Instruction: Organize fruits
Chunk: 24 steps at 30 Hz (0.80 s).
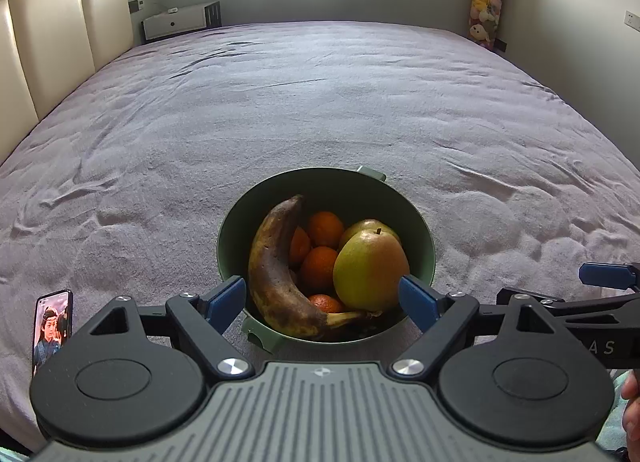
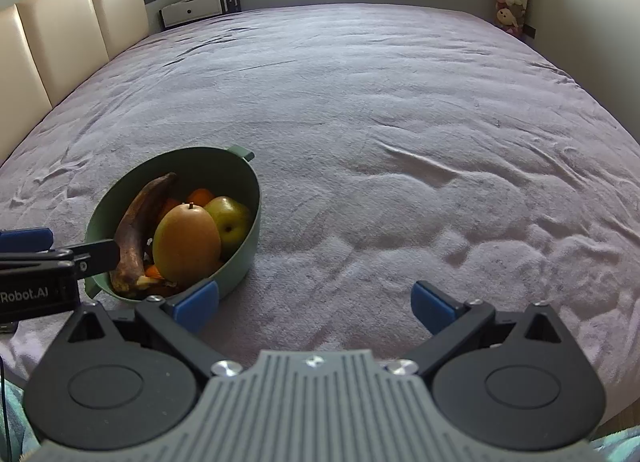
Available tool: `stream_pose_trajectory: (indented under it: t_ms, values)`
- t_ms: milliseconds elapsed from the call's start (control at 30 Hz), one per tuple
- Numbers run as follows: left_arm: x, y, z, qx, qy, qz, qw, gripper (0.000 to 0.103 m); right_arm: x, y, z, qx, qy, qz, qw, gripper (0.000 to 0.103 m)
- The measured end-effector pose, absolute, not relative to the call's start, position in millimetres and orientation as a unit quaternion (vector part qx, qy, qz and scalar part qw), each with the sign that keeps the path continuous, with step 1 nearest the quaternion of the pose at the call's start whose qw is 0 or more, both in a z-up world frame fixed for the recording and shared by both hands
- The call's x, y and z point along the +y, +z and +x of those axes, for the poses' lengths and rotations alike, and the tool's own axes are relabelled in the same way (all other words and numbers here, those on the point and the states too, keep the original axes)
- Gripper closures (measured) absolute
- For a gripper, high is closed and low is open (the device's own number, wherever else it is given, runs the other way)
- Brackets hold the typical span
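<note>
A: Where is the fruit?

B: All in the green bowl (image 1: 326, 197) on the bed (image 1: 320, 101) — a browned banana (image 1: 272, 266) along the left side, a big pear (image 1: 370, 270) on the right with a second pear (image 1: 366, 225) behind it, and 4 oranges (image 1: 325, 227) showing between them. No fruit lies on the bedspread in either view.

A: And the tools?

B: Both are wide and hold nothing. The left tool (image 1: 322, 298) faces the bowl's near rim, with its blue pads to either side of the fruit. The right tool (image 2: 316, 302) hangs over bare bedspread to the right, its left pad just beside the bowl.

A: So is the job done?

B: I can't settle that. Fruit gathered in 1 bowl fits a finished tidy-up, and equally a pile waiting to be sorted out.

A: What could go wrong from here?

B: The bowl sits on soft, rumpled cloth, so a nudge on its rim from the left tool could tip or slide it. The big pear stands high on the pile; knock it and it may roll out. The banana looks overripe — a hard pinch would likely squash it. A phone (image 1: 52, 332) lies at the left edge, where a wide swing of the left tool could catch it.
</note>
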<state>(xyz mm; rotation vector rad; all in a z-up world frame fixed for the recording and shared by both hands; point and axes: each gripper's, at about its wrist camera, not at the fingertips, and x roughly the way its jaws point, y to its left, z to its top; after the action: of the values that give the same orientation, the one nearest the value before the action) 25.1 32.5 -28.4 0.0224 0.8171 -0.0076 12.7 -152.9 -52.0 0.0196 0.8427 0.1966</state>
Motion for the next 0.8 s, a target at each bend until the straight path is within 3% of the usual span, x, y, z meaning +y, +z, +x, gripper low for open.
stream_pose_trajectory:
  t_ms: [800]
  values:
    - [32.7, -23.1, 23.0, 0.392, -0.001, 0.006, 0.92, 0.002, -152.9, -52.1, 13.2, 0.408, 0.097, 0.011, 0.908, 0.004]
